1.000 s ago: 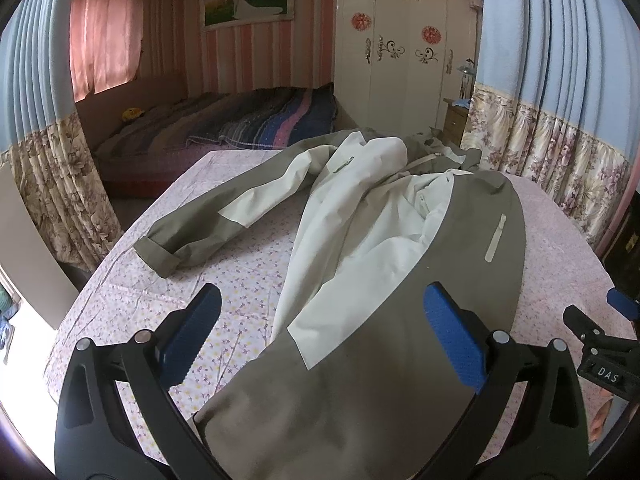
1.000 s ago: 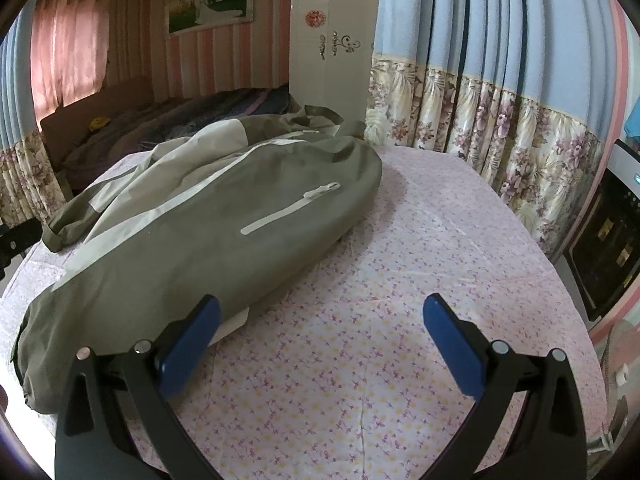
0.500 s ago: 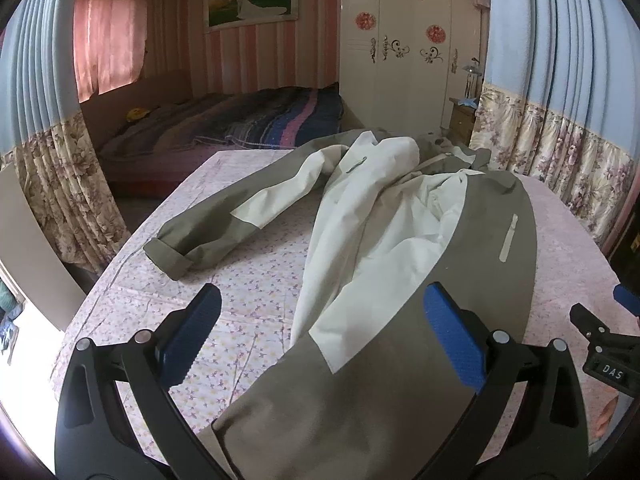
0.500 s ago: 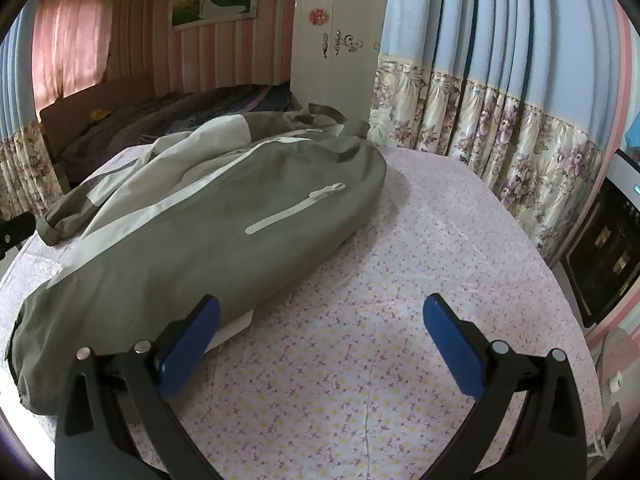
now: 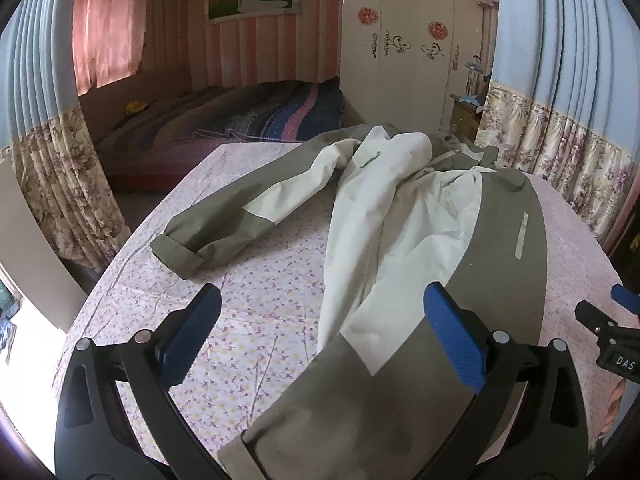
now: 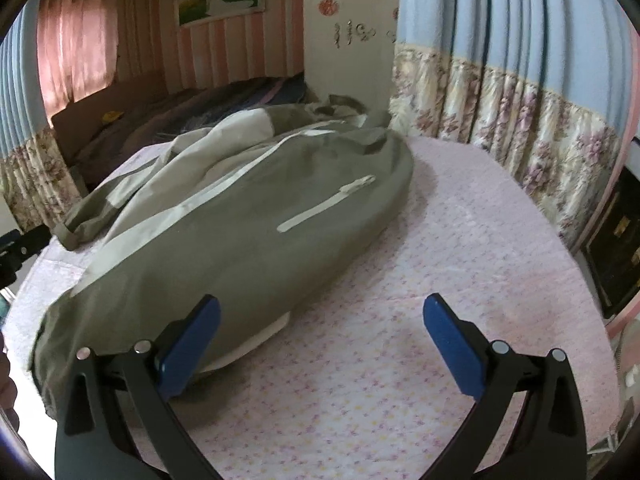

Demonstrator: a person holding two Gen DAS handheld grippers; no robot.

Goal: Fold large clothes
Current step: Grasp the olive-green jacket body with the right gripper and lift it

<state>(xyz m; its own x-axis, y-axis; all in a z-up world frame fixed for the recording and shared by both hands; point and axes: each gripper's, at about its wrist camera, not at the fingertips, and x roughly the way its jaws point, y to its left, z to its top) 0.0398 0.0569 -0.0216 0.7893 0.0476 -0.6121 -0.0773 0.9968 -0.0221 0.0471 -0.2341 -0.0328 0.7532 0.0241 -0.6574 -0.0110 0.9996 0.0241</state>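
On the floral-clothed table (image 5: 256,308), an olive and cream jacket (image 5: 400,240) lies spread, one sleeve (image 5: 224,224) flung out to its left | my left tongs (image 5: 320,340) hover over its near hem, jaws wide apart, empty | my right tongs (image 6: 320,340) gape beside its right edge, above bare cloth.
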